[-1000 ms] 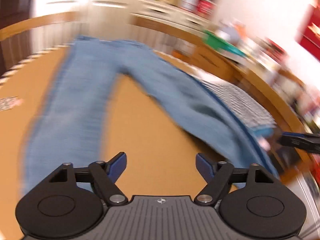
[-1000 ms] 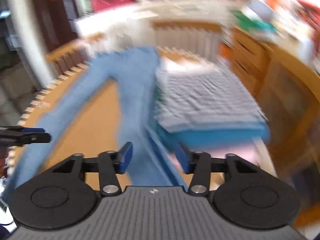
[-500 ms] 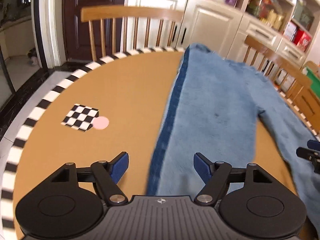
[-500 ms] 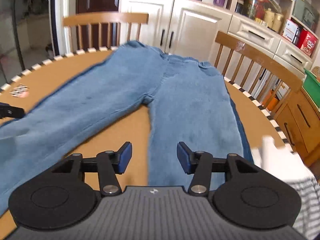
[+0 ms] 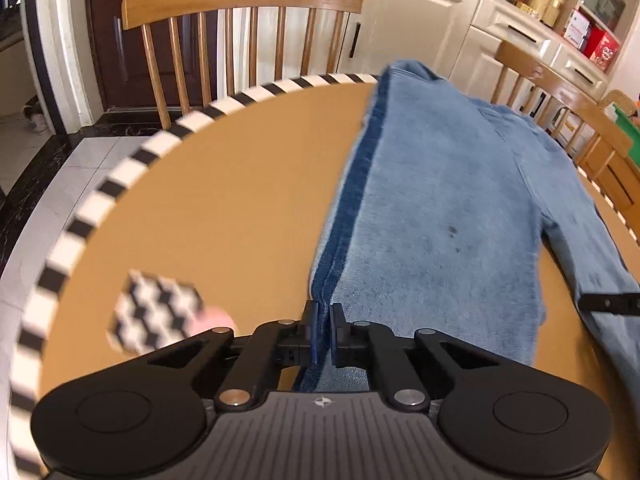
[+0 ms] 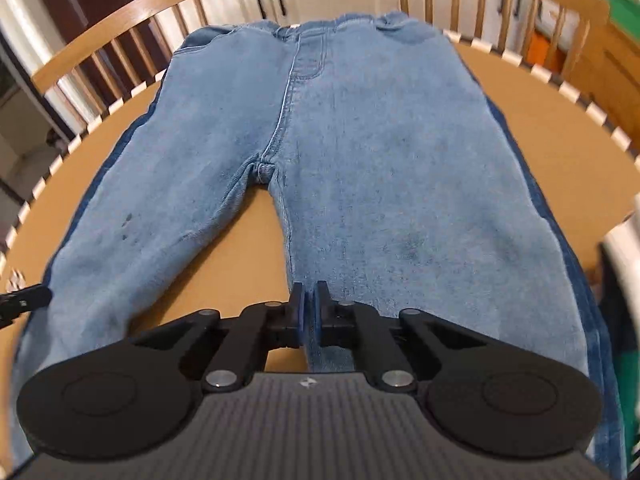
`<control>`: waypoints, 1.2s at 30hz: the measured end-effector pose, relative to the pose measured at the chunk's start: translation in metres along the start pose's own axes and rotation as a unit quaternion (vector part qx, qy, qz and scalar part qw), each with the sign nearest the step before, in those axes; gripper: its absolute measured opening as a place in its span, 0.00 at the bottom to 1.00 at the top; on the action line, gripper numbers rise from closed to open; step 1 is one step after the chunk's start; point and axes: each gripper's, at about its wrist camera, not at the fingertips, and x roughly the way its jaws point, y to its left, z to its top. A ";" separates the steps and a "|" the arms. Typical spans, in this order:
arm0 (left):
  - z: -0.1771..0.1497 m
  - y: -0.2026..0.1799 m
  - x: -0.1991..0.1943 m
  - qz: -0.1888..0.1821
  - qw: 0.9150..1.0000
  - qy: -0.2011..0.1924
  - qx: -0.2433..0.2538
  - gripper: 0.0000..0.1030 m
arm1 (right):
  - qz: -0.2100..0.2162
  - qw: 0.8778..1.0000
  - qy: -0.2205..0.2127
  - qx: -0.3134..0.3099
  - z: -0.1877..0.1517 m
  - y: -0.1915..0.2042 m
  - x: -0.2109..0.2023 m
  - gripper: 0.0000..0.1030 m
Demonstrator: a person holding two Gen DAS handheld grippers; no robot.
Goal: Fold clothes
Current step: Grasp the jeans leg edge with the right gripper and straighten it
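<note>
Light blue jeans (image 6: 360, 152) lie flat on the round wooden table (image 6: 224, 264), waistband at the far edge, legs spread toward me. My left gripper (image 5: 322, 322) is shut on the outer side seam of the left leg (image 5: 432, 240) near its hem. My right gripper (image 6: 309, 312) is shut on the inner edge of the right leg near its hem. The right gripper's tip also shows in the left wrist view (image 5: 608, 304), and the left gripper's tip shows in the right wrist view (image 6: 24, 300).
Wooden chairs (image 5: 240, 40) stand around the far side of the table (image 5: 240, 208). A checkered marker with a pink dot (image 5: 160, 312) lies on the table left of my left gripper. Folded striped and white clothes (image 6: 620, 280) sit at the right edge. Cabinets stand behind.
Both grippers went from open to shut on the jeans' legs. Both moved forward and down to the fabric near the hems.
</note>
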 end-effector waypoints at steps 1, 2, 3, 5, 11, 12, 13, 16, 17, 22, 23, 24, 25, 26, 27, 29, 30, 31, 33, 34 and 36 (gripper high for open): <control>0.008 0.006 0.004 0.001 1.000 -0.001 0.006 0.06 | 0.007 1.000 0.001 0.021 0.002 0.004 0.003 0.05; 0.016 0.012 0.008 0.001 1.000 -0.002 0.012 0.06 | 0.015 0.999 0.001 0.046 0.004 0.008 0.005 0.05; 0.024 0.016 0.013 0.002 1.000 -0.002 0.020 0.06 | 0.022 0.998 -0.001 0.065 0.006 0.012 0.008 0.05; 0.039 0.020 0.023 -0.005 1.000 0.001 0.029 0.06 | 0.032 0.995 -0.009 0.089 0.011 0.024 0.013 0.05; 0.042 0.031 0.017 -0.037 0.998 0.021 0.056 0.13 | 0.025 0.999 -0.005 0.038 0.009 0.048 0.003 0.40; 0.040 0.036 0.009 -0.045 0.997 0.019 0.052 0.14 | 0.043 0.998 -0.013 0.037 0.002 0.044 -0.013 0.42; 0.035 0.043 -0.004 -0.052 0.997 0.011 0.051 0.13 | 0.063 0.997 -0.036 0.034 -0.008 0.036 -0.036 0.40; 0.016 0.051 -0.047 -0.043 0.995 -0.029 0.085 0.13 | 0.047 0.994 -0.095 0.009 -0.052 0.007 -0.107 0.41; 0.004 0.049 -0.065 -0.036 0.993 -0.040 0.102 0.13 | 0.026 0.994 -0.102 0.002 -0.068 -0.005 -0.126 0.42; -0.055 0.018 -0.128 -0.147 0.985 -0.009 0.089 0.34 | -0.030 0.997 -0.065 -0.014 -0.157 -0.064 -0.194 0.53; -0.069 0.004 -0.135 -0.177 0.980 0.000 0.088 0.36 | -0.030 0.998 -0.057 -0.024 -0.172 -0.071 -0.202 0.53; -0.084 -0.012 -0.137 -0.203 0.975 0.009 0.088 0.36 | -0.026 0.997 -0.054 -0.040 -0.184 -0.074 -0.207 0.56; -0.100 -0.027 -0.140 -0.229 0.969 0.018 0.088 0.37 | -0.022 0.997 -0.050 -0.055 -0.196 -0.077 -0.212 0.61; -0.115 -0.043 -0.141 -0.253 0.963 0.028 0.088 0.39 | -0.021 0.996 -0.046 -0.073 -0.207 -0.080 -0.214 0.64; -0.131 -0.059 -0.141 -0.267 0.959 0.039 0.087 0.40 | -0.024 0.994 -0.042 -0.095 -0.215 -0.082 -0.210 0.66; -0.161 -0.093 -0.140 -0.289 0.951 0.064 0.089 0.40 | -0.031 0.990 -0.028 -0.136 -0.228 -0.086 -0.200 0.65; -0.176 -0.109 -0.140 -0.298 0.947 0.075 0.092 0.40 | -0.034 0.988 -0.014 -0.147 -0.230 -0.087 -0.193 0.58; -0.190 -0.124 -0.141 -0.303 0.944 0.081 0.098 0.40 | -0.032 0.988 -0.001 -0.149 -0.231 -0.089 -0.186 0.35; -0.214 -0.146 -0.141 -0.308 0.941 0.087 0.107 0.42 | -0.029 0.988 0.026 -0.152 -0.232 -0.092 -0.171 0.04; -0.225 -0.154 -0.146 -0.305 0.942 0.090 0.106 0.43 | -0.021 0.989 0.035 -0.140 -0.231 -0.094 -0.168 0.04; -0.244 -0.162 -0.155 -0.306 0.944 0.087 0.091 0.43 | 0.049 0.995 0.047 -0.075 -0.226 -0.096 -0.179 0.04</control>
